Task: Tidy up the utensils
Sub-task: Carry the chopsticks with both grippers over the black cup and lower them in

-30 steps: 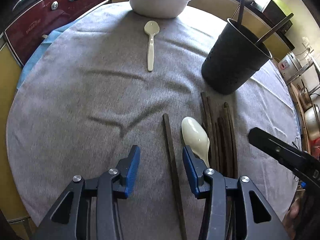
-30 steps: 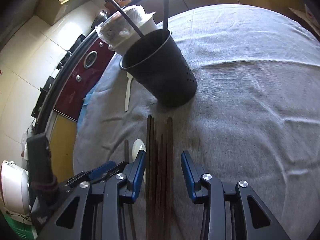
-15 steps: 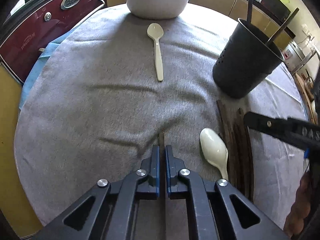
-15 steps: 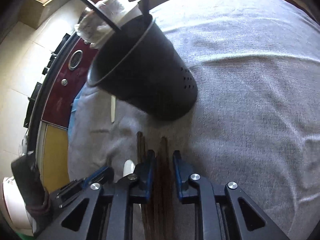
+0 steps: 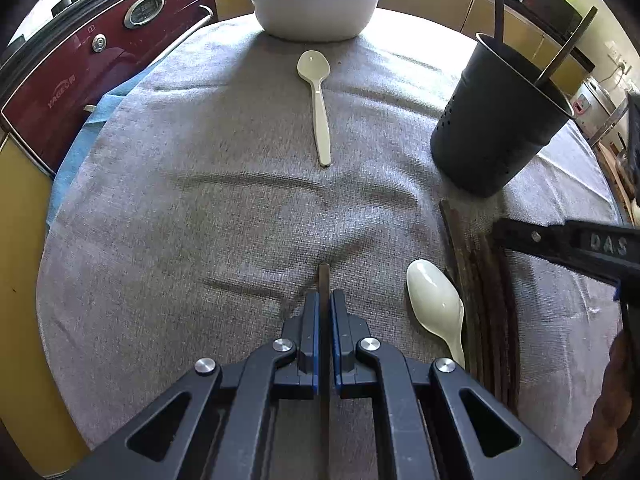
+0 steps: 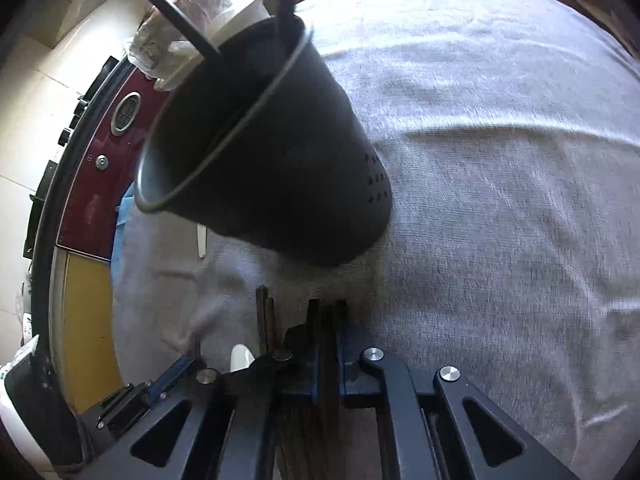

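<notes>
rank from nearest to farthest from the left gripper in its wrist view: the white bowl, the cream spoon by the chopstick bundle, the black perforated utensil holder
1. Cream plastic spoon, just right of the left gripper, beside the dark wooden chopstick bundle.
2. Black perforated utensil holder, farther off to the right.
3. White bowl, at the table's far edge.

Both wrist views, low over the table, share the black holder (image 5: 496, 120).

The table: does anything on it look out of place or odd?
Nothing looks spilled or broken. Utensils lie loose on the cloth rather than in the black holder: two pale spoons and a bundle of dark chopsticks. The cloth is a little rumpled. The holder only seems tilted through the fisheye lens.
</notes>
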A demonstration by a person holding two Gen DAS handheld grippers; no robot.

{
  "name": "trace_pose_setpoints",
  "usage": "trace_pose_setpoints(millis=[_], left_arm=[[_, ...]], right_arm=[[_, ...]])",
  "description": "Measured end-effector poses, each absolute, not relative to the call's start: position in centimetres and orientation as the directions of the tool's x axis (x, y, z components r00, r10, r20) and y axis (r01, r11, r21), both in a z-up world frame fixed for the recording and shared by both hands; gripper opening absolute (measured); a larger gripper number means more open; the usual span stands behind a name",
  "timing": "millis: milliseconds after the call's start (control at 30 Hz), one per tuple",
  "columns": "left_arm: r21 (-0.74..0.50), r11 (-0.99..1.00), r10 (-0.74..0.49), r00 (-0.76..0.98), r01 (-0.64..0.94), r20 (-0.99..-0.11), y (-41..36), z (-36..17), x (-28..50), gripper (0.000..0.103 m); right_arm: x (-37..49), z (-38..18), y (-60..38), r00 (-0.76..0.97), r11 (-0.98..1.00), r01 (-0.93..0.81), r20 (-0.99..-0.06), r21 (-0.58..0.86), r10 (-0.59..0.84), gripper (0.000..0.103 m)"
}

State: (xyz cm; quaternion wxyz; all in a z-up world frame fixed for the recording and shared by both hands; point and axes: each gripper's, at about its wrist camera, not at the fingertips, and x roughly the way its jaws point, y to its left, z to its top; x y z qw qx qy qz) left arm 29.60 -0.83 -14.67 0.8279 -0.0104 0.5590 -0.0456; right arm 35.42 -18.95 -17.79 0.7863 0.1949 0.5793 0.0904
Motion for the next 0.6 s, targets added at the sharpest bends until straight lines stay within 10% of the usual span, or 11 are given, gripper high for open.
trace_pose_setpoints(millis=[600], left_arm=[[-0.200,0.977,-0.202,0.586,0.069,-0.785,0.2,-4.4,25.8,0.005]], right_arm=[[24.4,-6.7,-24.0,0.624,0.923,0.009,-0.723,0.385,0.296,0.006]])
